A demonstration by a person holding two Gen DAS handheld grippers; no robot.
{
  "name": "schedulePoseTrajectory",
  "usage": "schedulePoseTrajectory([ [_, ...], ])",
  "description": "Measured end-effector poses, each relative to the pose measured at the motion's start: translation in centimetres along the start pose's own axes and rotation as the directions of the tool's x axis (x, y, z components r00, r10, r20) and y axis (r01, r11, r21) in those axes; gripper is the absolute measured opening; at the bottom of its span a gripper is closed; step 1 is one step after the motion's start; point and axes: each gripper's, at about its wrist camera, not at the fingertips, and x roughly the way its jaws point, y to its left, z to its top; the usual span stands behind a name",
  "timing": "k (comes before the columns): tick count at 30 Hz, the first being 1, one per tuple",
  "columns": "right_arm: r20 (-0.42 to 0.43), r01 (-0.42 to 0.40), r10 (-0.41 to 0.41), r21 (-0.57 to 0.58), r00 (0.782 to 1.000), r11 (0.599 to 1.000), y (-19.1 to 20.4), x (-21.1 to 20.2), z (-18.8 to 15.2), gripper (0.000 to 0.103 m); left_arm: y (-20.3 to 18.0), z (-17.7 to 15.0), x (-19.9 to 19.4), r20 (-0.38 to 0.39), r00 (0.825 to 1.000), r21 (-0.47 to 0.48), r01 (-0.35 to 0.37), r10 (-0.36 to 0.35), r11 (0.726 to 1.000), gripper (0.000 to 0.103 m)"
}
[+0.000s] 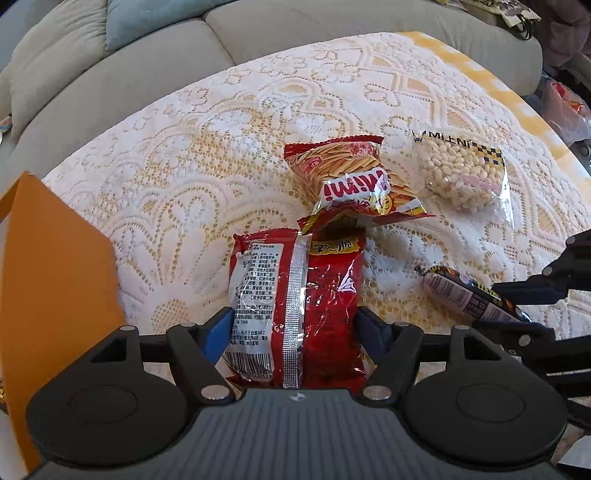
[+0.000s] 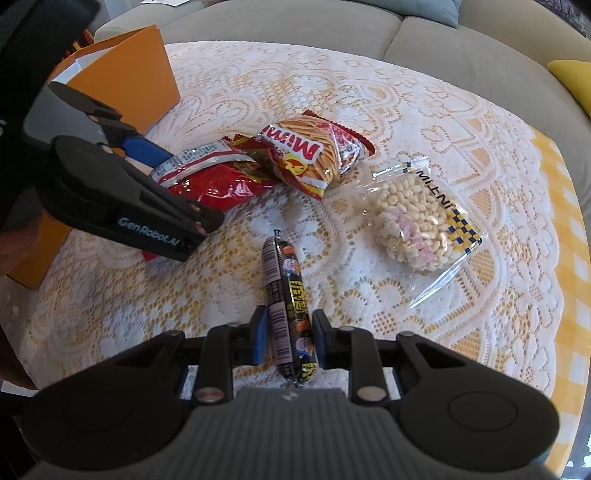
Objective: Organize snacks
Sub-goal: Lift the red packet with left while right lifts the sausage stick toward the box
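A white lace tablecloth [image 1: 229, 155] over a yellow checked cloth covers the table, with a grey-green sofa [image 1: 332, 26] curving behind it and an orange cardboard box [image 1: 55, 280] standing at the left edge. Down at the left gripper [image 1: 293, 332], the blue-padded fingers [image 1: 218, 334] stand spread wide on either side of a crinkly red foil snack packet [image 1: 295, 295] lying seam-up on the lace; whether the pads actually press it is not clear. Just beyond that packet, and overlapping its far end, lies a red-and-yellow bag of stick crackers [image 1: 351, 173]. Off to the right sits a clear plastic bag of pale puffed pieces [image 1: 461, 173], apart from the others. Over on the right gripper [image 2: 290, 338], the jaws stand narrow with the near end of a dark, printed sausage stick in plastic wrap [image 2: 284, 291] between them, pads close against its sides, the stick lying flat on the cloth and pointing away.
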Motion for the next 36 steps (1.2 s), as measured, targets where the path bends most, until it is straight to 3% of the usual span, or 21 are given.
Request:
schedulePoseTrajectory([
  [7, 0.002, -0.02, 0.02, 0.012, 1.0, 1.0, -0.1, -0.3, 0.1, 0.021, -0.3, -0.8, -2.9, 0.019, 1.0, -0.028, 0.001, 0.0, 1.0, 0.081],
  [18, 0.01, -0.146, 0.147, 0.181, 0.989, 0.973, -1.4, -1.8, -0.1, 0.02, -1.0, -2.8, -6.2, 0.009, 1.0, -0.109, -0.009, 0.01, 0.994, 0.081],
  [27, -0.066, -0.087, 0.101, 0.196, 0.993, 0.977, 0.0, -2.3, -1.9, 0.02, -1.8, -4.8, -7.7, -0.001, 1.0, -0.136, -0.003, 0.003, 0.991, 0.081],
  [36, 0.04, -0.122, 0.117, 0.207, 0.992, 0.971, 1.1, -6.0, -1.8, 0.02, -1.2, -5.2, -12.5, 0.057, 0.998, -0.186, -0.013, 0.024, 0.982, 0.081],
])
